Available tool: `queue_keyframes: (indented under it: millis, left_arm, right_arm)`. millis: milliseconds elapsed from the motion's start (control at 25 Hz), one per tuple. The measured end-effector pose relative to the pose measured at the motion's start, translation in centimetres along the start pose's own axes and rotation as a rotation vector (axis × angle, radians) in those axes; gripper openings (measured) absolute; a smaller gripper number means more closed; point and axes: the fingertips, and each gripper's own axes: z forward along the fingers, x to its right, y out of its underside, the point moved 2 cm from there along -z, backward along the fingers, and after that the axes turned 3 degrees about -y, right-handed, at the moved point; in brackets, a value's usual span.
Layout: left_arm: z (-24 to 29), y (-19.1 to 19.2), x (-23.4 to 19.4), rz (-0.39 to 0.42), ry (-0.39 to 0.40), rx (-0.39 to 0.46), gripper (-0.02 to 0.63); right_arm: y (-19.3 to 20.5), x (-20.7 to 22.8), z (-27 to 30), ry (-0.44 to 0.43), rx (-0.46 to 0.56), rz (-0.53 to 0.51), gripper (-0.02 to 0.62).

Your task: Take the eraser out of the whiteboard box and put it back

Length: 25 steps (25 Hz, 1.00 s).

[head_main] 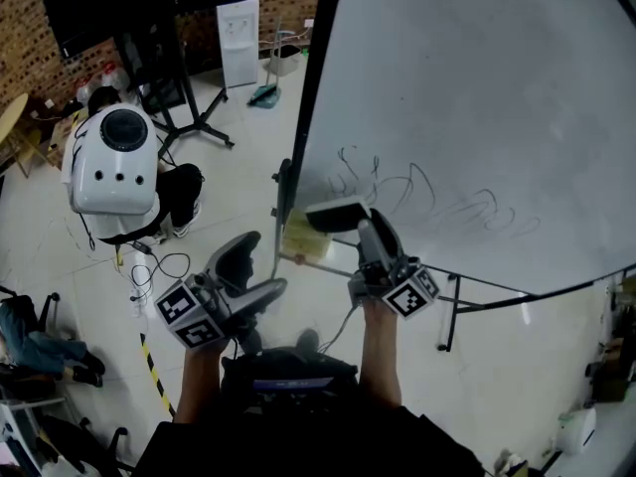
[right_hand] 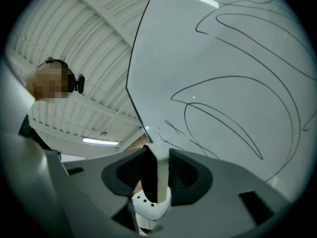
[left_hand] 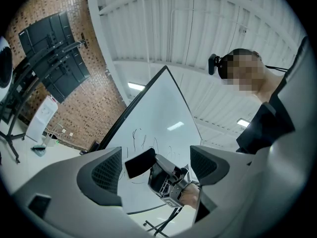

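Item 1. Left claw (head_main: 256,266), grey two-jaw tool with a black-and-white square-marker cube, sat nearest the person. Its jaws stood wide apart with nothing between the pads. It was lower in the head view than the board's bottom edge and well apart from the eraser.

Item 2. Right claw (head_main: 368,229), of the same make, was clamped on the flat rectangular eraser (head_main: 336,215), which had a black back and a pale face. In the right gripper view the eraser (right_hand: 157,175) stood edge-on between the two closed pads, its tip past the right claw (right_hand: 157,157). The left gripper view showed the eraser (left_hand: 140,162) sticking out ahead of that claw, in front of the board.

Item 3. Pale yellow whiteboard box (head_main: 301,238), by the board's lower left corner. The eraser was out of it, just beside and beyond its far edge.

Item 4. Large white whiteboard (head_main: 467,117) on a dark metal stand, carrying thin dark scribbles. Whether the eraser touched it could not be told.
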Motion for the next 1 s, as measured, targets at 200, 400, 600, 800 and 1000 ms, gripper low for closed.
queue_keyframes:
  millis: [200, 400, 600, 800, 1000]
  left_arm:
    - [0.0, -0.1, 0.0, 0.001, 0.003, -0.007, 0.430]
    - [0.0, -0.1, -0.2, 0.004, 0.004, -0.012, 0.430]
    - [-0.1, -0.1, -0.3, 0.003, 0.004, -0.010, 0.430]
    - [-0.3, -0.1, -0.4, 0.000, -0.003, -0.009, 0.430]
    - [-0.6, -0.1, -0.8, -0.003, -0.016, -0.005, 0.430]
  right_arm:
    - [1.4, 0.8, 0.3, 0.026, -0.055, -0.034, 0.163]
    - [3.1, 2.0, 0.4, 0.065, -0.113, -0.059, 0.163]
    - [5.0, 3.1, 0.3, 0.085, -0.180, -0.094, 0.163]
    - [6.4, 3.6, 0.2, 0.099, -0.239, -0.127, 0.163]
    - [7.8, 4.2, 0.2, 0.110, -0.294, -0.155, 0.163]
